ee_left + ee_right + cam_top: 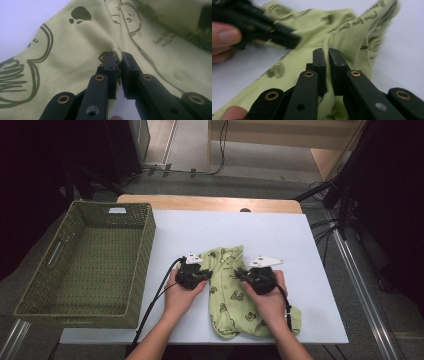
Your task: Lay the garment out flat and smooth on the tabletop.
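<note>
A light green garment (pixel 231 297) with dark printed figures lies crumpled on the white table cover (pixel 285 237). My left gripper (pixel 208 274) is at the garment's left edge, shut on a pinched fold of the cloth. In the left gripper view the garment (pixel 75 42) bunches between the two jaws of the left gripper (pixel 119 57). My right gripper (pixel 241 275) faces it from the right and is shut on another fold. In the right gripper view the right gripper (pixel 327 53) has a ridge of the garment (pixel 352 35) squeezed between its jaws.
A green woven basket (pixel 146 245) stands at the table's left side, with nothing in it. Beyond the cover, a wooden table edge (pixel 210 202) shows at the back. Cables and stand legs (pixel 345 205) cross the floor to the right.
</note>
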{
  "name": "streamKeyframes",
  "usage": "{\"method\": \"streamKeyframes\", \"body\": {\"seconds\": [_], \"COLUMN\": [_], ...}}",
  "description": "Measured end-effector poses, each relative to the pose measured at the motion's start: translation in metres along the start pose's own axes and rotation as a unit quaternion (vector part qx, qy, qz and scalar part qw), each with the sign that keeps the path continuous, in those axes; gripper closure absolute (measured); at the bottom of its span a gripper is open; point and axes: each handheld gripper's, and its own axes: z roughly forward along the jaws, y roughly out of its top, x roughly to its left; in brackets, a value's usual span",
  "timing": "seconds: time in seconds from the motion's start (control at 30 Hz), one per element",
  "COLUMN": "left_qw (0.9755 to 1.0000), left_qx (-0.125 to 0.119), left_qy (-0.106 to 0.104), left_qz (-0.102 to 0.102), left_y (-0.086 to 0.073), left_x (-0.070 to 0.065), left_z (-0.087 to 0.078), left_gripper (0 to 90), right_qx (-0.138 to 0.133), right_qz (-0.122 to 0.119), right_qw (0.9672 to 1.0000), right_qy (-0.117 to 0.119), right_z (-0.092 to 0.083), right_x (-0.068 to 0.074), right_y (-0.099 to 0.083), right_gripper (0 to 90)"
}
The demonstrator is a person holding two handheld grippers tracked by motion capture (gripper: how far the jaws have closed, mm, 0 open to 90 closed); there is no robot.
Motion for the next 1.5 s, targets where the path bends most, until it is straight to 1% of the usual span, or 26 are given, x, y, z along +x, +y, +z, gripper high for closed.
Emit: {"method": "streamKeyframes", "body": {"seconds": [0.07,0.1,0.17,0.23,0.27,0.33,0.4,0.47,0.53,0.6,0.67,0.7,0.73,0.8,0.9,0.97,1.0,1.03,1.07,1.1,1.13,1.17,1.2,1.27,1.33,1.5], "left_qw": [1.0000,1.0000,1.0000,1.0000,1.0000,1.0000,1.0000,1.0000,1.0000,1.0000,1.0000,1.0000,1.0000,1.0000,1.0000,1.0000,1.0000,1.0000,1.0000,1.0000,1.0000,1.0000,1.0000,1.0000,1.0000,1.0000], "left_qx": [-0.002,-0.002,-0.003,-0.004,-0.004,-0.003,-0.003,-0.005,-0.003,-0.003,-0.003,-0.003,-0.003,-0.003,-0.004,-0.005,-0.005,-0.004,-0.005,-0.005,-0.005,-0.005,-0.005,-0.006,-0.006,-0.007], "left_qy": [0.001,0.001,0.000,0.000,-0.001,-0.001,-0.001,-0.001,-0.001,-0.003,-0.004,-0.003,-0.004,-0.004,-0.002,-0.002,-0.001,0.000,-0.001,-0.001,-0.001,-0.001,-0.001,0.000,0.000,0.001], "left_qz": [-0.002,-0.002,-0.003,-0.004,-0.005,-0.004,-0.005,-0.006,-0.005,-0.006,-0.006,-0.006,-0.006,-0.007,-0.005,-0.006,-0.004,-0.003,-0.004,-0.004,-0.003,-0.003,-0.003,-0.003,-0.003,-0.003], "left_y": [0.000,0.000,-0.001,-0.001,-0.001,-0.001,-0.001,-0.001,-0.001,-0.001,-0.001,-0.001,-0.001,-0.001,-0.001,-0.001,-0.001,-0.001,-0.001,-0.001,-0.001,-0.001,-0.002,-0.002,-0.002,-0.002], "left_x": [0.000,0.000,0.000,0.000,0.000,0.000,0.000,0.000,0.001,0.001,0.001,0.001,0.001,0.001,0.001,0.000,0.000,0.000,0.000,0.000,0.000,0.000,0.000,0.000,0.000,-0.001], "left_z": [0.000,0.000,0.000,0.000,0.000,0.000,0.000,0.000,0.000,0.000,0.000,0.000,0.000,0.000,0.000,0.000,0.000,0.000,0.000,0.000,0.000,0.000,0.000,0.000,0.000,0.000], "left_gripper": [83.2,83.2,83.3,83.2,83.2,83.2,83.2,83.2,83.2,83.2,83.2,83.3,83.2,83.3,83.3,83.3,83.3,83.3,83.3,83.3,83.3,83.3,83.3,83.2,83.3,83.3], "right_qx": [0.020,0.027,0.033,0.032,0.023,0.004,-0.021,-0.054,-0.073,-0.077,-0.066,-0.058,-0.048,-0.033,-0.016,-0.001,0.007,0.016,0.023,0.028,0.027,0.022,0.015,0.000,-0.017,-0.044], "right_qz": [-0.021,-0.028,-0.020,-0.017,-0.021,-0.021,-0.015,0.002,0.020,0.040,0.062,0.070,0.078,0.082,0.084,0.084,0.082,0.083,0.084,0.080,0.077,0.077,0.078,0.076,0.076,0.067], "right_qw": [0.9996,0.9993,0.9992,0.9986,0.9983,0.9981,0.9980,0.9969,0.9964,0.9961,0.9959,0.9959,0.9958,0.9961,0.9959,0.9958,0.9958,0.9951,0.9941,0.9943,0.9948,0.9950,0.9951,0.9960,0.9965,0.9967], "right_qy": [0.000,-0.003,0.013,0.039,0.050,0.059,0.058,0.058,0.039,0.017,-0.002,-0.004,-0.001,0.007,0.028,0.038,0.042,0.051,0.064,0.064,0.060,0.059,0.059,0.047,0.032,-0.004], "right_z": [0.012,0.016,0.022,0.021,0.018,0.009,-0.002,-0.015,-0.026,-0.032,-0.032,-0.030,-0.027,-0.020,-0.008,0.001,0.004,0.007,0.009,0.009,0.008,0.006,0.003,-0.005,-0.015,-0.042], "right_x": [0.010,0.012,0.013,0.012,0.011,0.008,0.003,-0.007,-0.020,-0.036,-0.050,-0.055,-0.059,-0.062,-0.060,-0.057,-0.056,-0.055,-0.054,-0.054,-0.053,-0.054,-0.055,-0.057,-0.059,-0.072], "right_y": [-0.002,-0.004,-0.009,-0.011,-0.010,-0.009,-0.007,-0.005,-0.004,-0.005,-0.009,-0.011,-0.014,-0.018,-0.020,-0.021,-0.021,-0.020,-0.020,-0.020,-0.020,-0.020,-0.020,-0.019,-0.018,-0.013], "right_gripper": [82.0,81.2,75.8,65.3,60.3,54.2,53.0,52.9,56.0,58.8,59.1,58.9,58.2,56.7,54.9,55.7,60.5,69.9,75.2,80.7,85.3,86.3,86.6,86.9,87.1,87.2]}}
